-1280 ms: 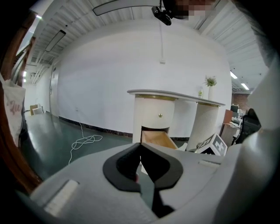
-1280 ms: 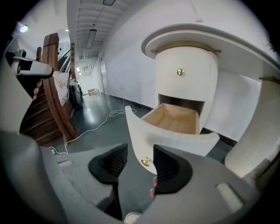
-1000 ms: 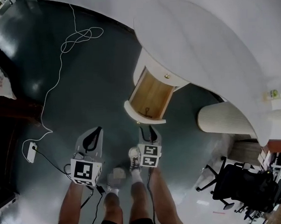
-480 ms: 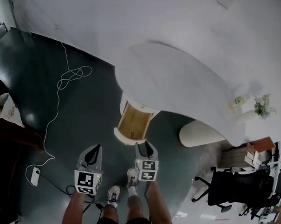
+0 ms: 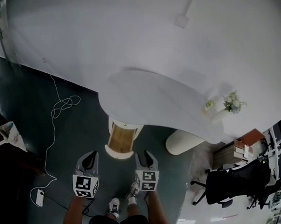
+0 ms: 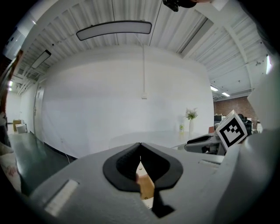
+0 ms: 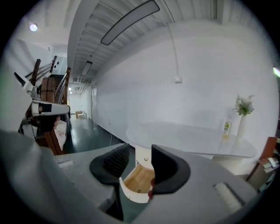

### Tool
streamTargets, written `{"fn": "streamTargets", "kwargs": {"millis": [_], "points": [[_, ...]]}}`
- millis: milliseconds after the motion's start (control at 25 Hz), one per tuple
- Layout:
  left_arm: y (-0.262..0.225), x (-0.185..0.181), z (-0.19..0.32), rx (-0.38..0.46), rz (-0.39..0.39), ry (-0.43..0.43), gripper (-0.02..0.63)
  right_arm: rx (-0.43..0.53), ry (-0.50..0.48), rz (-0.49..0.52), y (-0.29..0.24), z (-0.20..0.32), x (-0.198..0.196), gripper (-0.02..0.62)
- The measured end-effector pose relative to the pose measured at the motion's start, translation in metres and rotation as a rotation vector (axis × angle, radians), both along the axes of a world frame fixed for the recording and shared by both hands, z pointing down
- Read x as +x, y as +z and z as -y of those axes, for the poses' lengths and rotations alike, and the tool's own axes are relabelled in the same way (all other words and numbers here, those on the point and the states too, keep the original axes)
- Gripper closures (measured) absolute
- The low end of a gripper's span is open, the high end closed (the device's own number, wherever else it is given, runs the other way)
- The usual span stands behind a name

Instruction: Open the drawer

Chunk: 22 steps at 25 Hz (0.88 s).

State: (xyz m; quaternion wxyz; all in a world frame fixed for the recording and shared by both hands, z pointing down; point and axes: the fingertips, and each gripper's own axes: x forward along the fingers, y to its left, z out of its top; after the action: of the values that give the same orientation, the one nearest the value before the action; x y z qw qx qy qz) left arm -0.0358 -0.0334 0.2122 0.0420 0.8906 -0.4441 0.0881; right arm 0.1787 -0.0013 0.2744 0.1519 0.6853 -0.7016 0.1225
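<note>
Wood-lined drawer (image 5: 119, 141) is seen open, ahead of and below the closed left gripper (image 5: 91, 155) and the right gripper (image 5: 146, 154), its empty jaws apart, just narrowed.

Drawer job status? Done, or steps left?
Done: the drawer stands pulled out, wooden inside showing. In hand: nothing. The left tongs are shut and empty. The right tongs are open, having just closed a little, gripping nothing. Both are clear of it. Left: nothing apparent.
</note>
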Motion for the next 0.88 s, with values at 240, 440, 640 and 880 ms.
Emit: {"fn": "streamTargets", "kwargs": {"millis": [240, 440, 640, 880], "points": [[-0.055, 0.029, -0.021, 0.061, -0.017, 0.073, 0.595, 0.113, 0.022, -0.044, -0.073, -0.037, 0.008, 0.462], [-0.078, 0.044, -0.047, 0.069, -0.025, 0.110, 0.595, 0.170, 0.065, -0.062, -0.109, -0.071, 0.018, 0.510], [-0.096, 0.046, -0.066, 0.081, -0.048, 0.120, 0.596, 0.202, 0.088, -0.067, -0.128, -0.101, 0.017, 0.557], [-0.101, 0.055, -0.094, 0.078, -0.038, 0.171, 0.595, 0.206, 0.117, -0.088, -0.136, -0.131, 0.022, 0.583]]}}
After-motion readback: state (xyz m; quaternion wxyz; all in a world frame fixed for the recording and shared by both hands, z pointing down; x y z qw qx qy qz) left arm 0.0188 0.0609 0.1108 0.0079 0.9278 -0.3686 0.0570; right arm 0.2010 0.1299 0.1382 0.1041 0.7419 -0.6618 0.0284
